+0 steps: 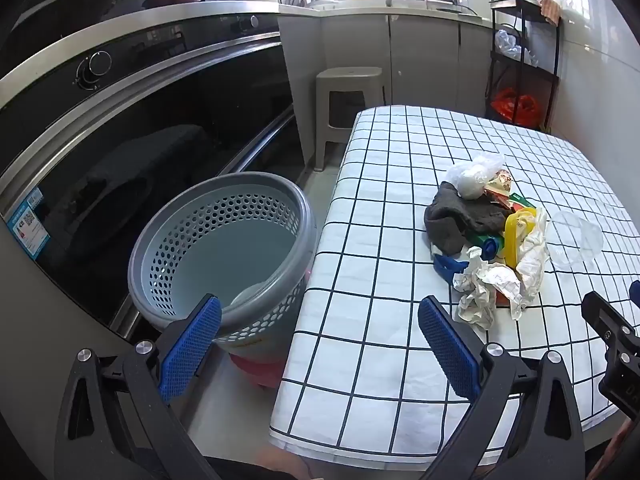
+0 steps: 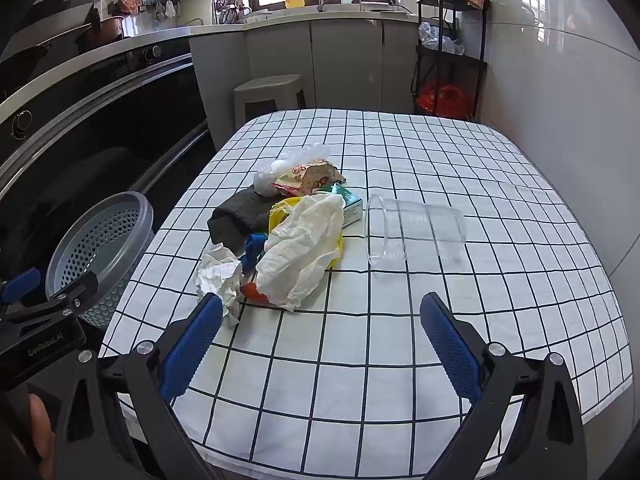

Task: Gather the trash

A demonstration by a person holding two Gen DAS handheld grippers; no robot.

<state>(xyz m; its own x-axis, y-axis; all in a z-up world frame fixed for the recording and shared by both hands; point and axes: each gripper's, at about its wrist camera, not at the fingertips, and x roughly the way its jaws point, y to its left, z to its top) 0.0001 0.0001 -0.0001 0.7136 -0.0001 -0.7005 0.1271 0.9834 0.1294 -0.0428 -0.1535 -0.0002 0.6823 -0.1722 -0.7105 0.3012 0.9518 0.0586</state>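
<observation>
Checked table (image 2: pixel 360 360) lies bare before both wide-open, empty grippers (image 1: pixel 320 344) (image 2: pixel 320 344); trash pile (image 2: pixel 288 232) at twelve o'clock, basket (image 1: pixel 224 248) off the left edge; "GenRobot.AI" on one gripper.

R gripper (image 2: pixel 320 332) hangs over the near part of the checked tablecloth (image 2: pixel 460 168), jaws wide apart w/ nothing between them. Ahead lies the trash heap: crumpled paper (image 2: pixel 220 276) nearest the L finger, white wrapper (image 2: pixel 304 240) over a yellow bag (image 2: pixel 280 208), dark cloth (image 2: pixel 240 216), snack packet (image 2: pixel 312 178); a clear plastic cup (image 2: pixel 416 232) lies on its side just to the heap's right. Grey perforated basket (image 2: pixel 100 248) stands off the table's L edge, w/ the other gripper (image 2: pixel 24 284) in front of it.
</observation>
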